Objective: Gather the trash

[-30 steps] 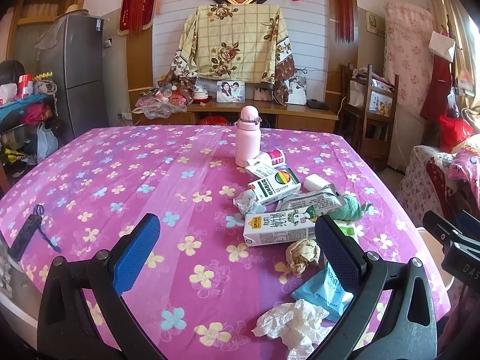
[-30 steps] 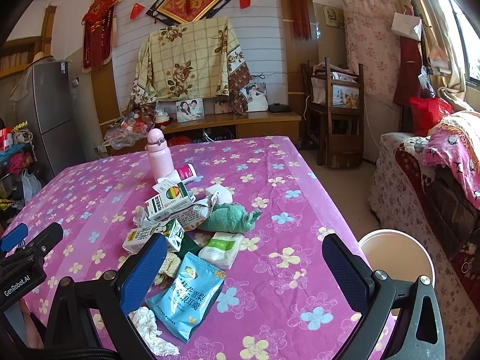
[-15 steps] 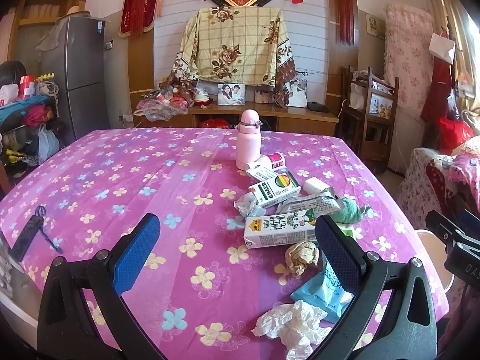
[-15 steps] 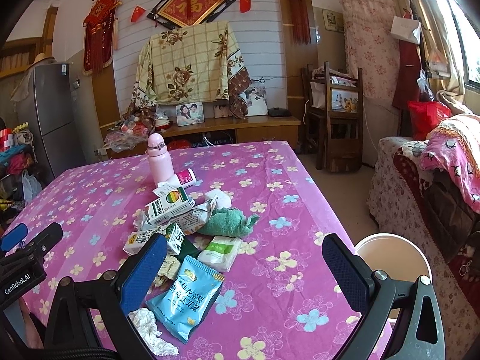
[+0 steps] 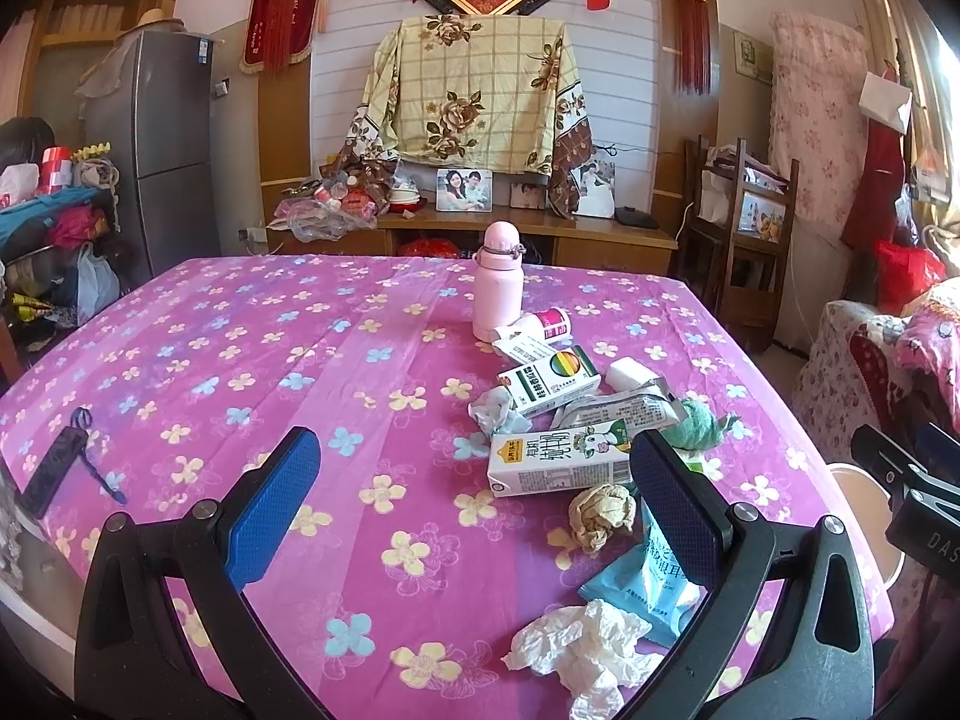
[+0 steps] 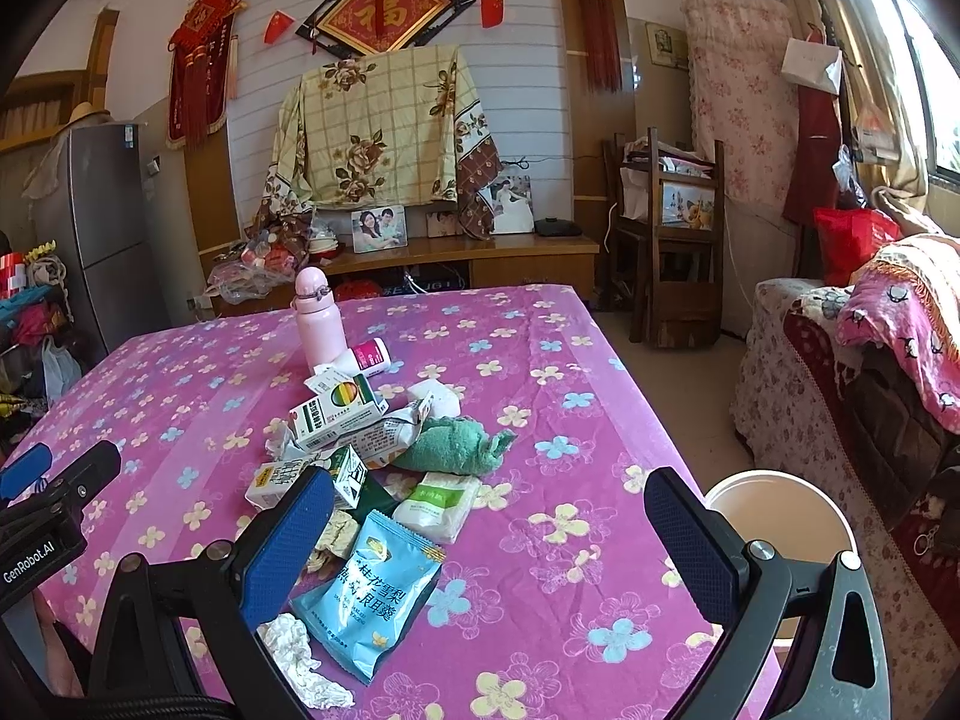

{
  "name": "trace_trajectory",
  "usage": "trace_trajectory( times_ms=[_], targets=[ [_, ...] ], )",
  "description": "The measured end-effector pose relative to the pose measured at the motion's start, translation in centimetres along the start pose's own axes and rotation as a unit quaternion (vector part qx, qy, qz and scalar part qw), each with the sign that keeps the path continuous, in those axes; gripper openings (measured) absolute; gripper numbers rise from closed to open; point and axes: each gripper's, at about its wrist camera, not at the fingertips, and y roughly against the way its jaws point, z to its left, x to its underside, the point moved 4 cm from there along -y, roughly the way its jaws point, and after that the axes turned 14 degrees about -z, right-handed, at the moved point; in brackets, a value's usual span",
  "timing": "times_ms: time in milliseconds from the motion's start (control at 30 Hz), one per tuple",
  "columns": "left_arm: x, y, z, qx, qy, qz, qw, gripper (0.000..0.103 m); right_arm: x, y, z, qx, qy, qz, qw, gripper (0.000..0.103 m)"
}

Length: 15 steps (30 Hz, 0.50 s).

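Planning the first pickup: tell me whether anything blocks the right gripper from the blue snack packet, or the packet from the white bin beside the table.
Nothing visible does. The right gripper is open with the blue snack packet just ahead, uncovered. Bare tablecloth lies between it and the white bin past the edge.

wall: white slats straight ahead, red framed plaque (image 6: 389, 12) up top, floral cloth (image 5: 474, 96) hung below
furniture: wooden sideboard (image 6: 456, 258) ahead, grey fridge (image 5: 159, 150) far left, wooden chair (image 6: 672, 240) off right
light: daylight from window (image 6: 942, 90), right edge
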Motion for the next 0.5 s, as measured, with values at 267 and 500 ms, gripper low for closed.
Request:
trace_trajectory(
  times_ms=[267,500],
  targets=[
    [-0.06,0.18,0.06,0.001,0.000,0.001,1.0000,0.103,0.07,0.09,-0.11,0.000,0.000,0.002,1.000,0.103],
    [-0.03,0.32,-0.05,0.001,0.000,0.002,1.0000,0.103,0.39,0.04,-0.14,0.002,0.004,0.005,1.000,0.103]
  ],
)
